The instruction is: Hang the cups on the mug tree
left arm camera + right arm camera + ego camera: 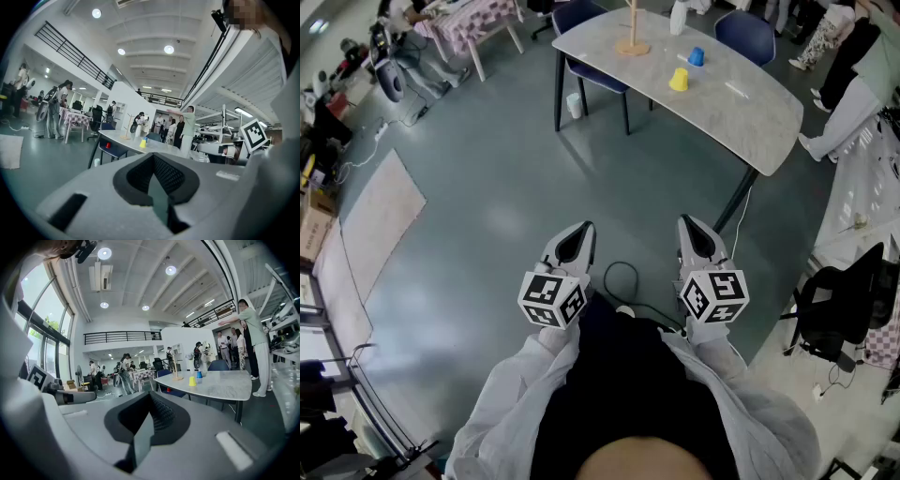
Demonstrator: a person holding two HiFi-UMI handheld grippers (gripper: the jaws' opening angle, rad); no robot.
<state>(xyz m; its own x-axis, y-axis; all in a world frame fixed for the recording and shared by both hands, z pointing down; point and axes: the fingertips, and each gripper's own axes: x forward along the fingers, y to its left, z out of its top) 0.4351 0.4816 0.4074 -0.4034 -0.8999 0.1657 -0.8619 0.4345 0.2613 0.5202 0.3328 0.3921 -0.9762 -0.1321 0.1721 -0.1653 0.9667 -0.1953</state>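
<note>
The wooden mug tree (631, 36) stands at the far end of a pale marble table (750, 117), with a blue cup (697, 56) and a yellow cup (679, 80) upside down beside it. My left gripper (584, 231) and right gripper (687, 225) are held side by side over the grey floor, well short of the table, both shut and empty. The left gripper view shows its shut jaws (154, 158) with the table (123, 142), the tree (126, 127) and the yellow cup (142, 143) far off. Past its shut jaws (150, 398), the right gripper view shows the tree (176, 371), the yellow cup (191, 381) and the blue cup (199, 374).
Blue chairs (600, 80) are tucked under the table, one with a red object (108, 145) on its seat. A white cup (573, 104) sits on the floor by a table leg. A black cable (619, 279) loops before me. People stand at the right (853, 89); a black office chair (848, 300) is nearby.
</note>
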